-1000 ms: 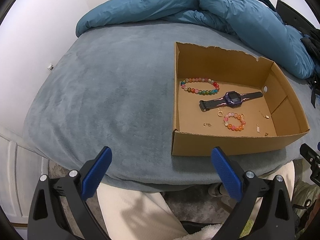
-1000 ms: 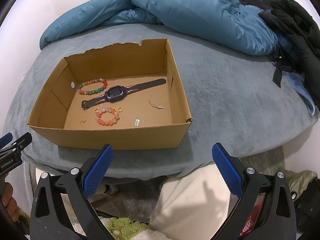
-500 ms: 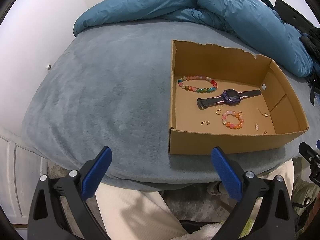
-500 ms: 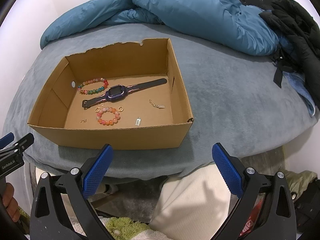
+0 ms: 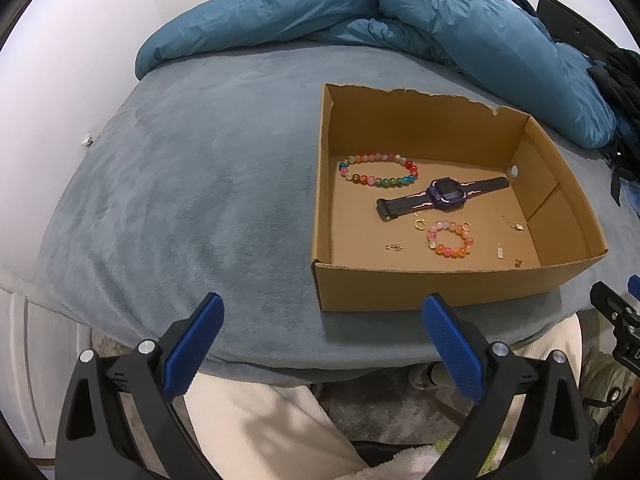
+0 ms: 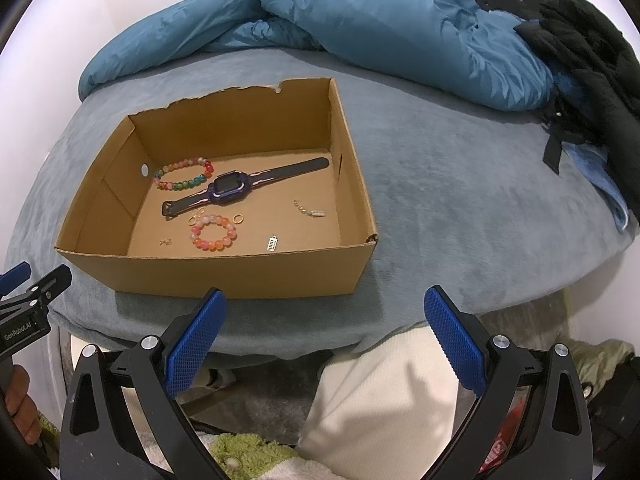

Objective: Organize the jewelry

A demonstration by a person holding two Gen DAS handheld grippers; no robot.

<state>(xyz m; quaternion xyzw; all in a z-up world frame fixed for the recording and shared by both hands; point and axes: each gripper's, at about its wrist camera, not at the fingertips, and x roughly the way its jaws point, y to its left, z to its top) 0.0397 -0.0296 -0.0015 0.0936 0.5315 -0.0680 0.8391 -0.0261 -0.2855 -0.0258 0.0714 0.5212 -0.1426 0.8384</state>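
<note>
Both grippers are held low at the edge of the bed, empty. The left gripper has its fingers spread wide with nothing between them; the right gripper likewise.

The jewelry lies loose on the floor of an open cardboard box. The box stands ahead of and beyond the left gripper's right-hand finger, and ahead of the right gripper's left-hand finger.

Contents:
- Watch, strap laid flat and fully extended. In the right view its long axis runs diagonally, from near-left to far-right of the fingers.
- Large bead bracelet, beyond the watch, toward the far left corner.
- Small bead bracelet, on the near side of the watch.
- Small gold rings and charms, scattered on the near and right-hand floor; too small to identify individually.

Judgement: the box walls keep the small pieces from sinking into the soft cover. The pieces being gathered but unsorted fits either items collected and finished, or items awaiting removal and sorting. The wide finger spacing suits approach, not holding.
</note>
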